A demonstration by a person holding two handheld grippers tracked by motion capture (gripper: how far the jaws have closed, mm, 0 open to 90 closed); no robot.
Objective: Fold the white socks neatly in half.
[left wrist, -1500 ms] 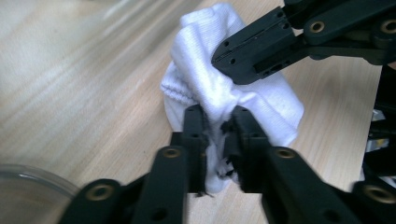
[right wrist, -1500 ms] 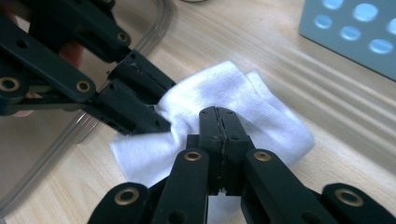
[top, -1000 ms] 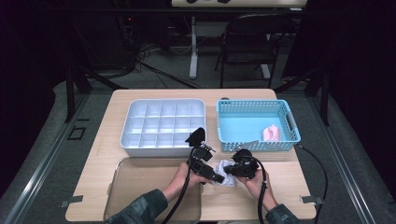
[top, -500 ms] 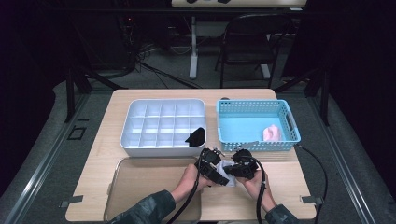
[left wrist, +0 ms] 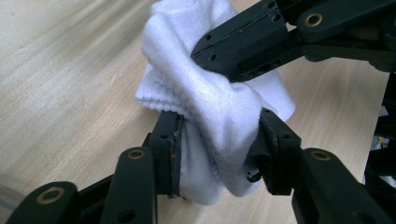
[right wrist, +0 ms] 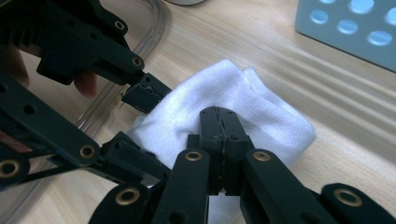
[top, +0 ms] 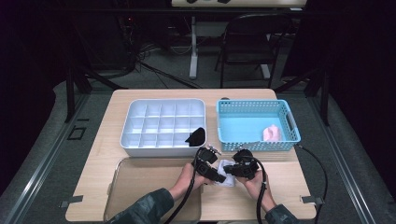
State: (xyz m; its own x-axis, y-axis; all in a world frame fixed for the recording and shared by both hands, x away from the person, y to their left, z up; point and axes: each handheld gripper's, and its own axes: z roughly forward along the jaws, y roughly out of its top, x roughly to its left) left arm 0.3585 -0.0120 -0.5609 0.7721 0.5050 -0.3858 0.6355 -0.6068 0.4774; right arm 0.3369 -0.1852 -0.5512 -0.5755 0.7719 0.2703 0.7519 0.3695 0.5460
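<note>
A crumpled white cloth lies on the wooden table near its front edge, between my two grippers. My left gripper comes at it from the left. Its jaws have just been closing, and in the left gripper view the pads press into the bunched cloth from both sides. My right gripper comes from the right with its jaws pinched together on a fold of the cloth. In the right gripper view the right gripper bites the fabric while the left gripper straddles its far end.
A white compartment tray stands behind the hands, with a black item in its near right corner. A blue basket at the right holds a pink item. A clear tray lies at the front left.
My left gripper has shifted slightly right onto the white cloth and its jaws have closed on it. The right gripper has kept still, pinching the cloth.
</note>
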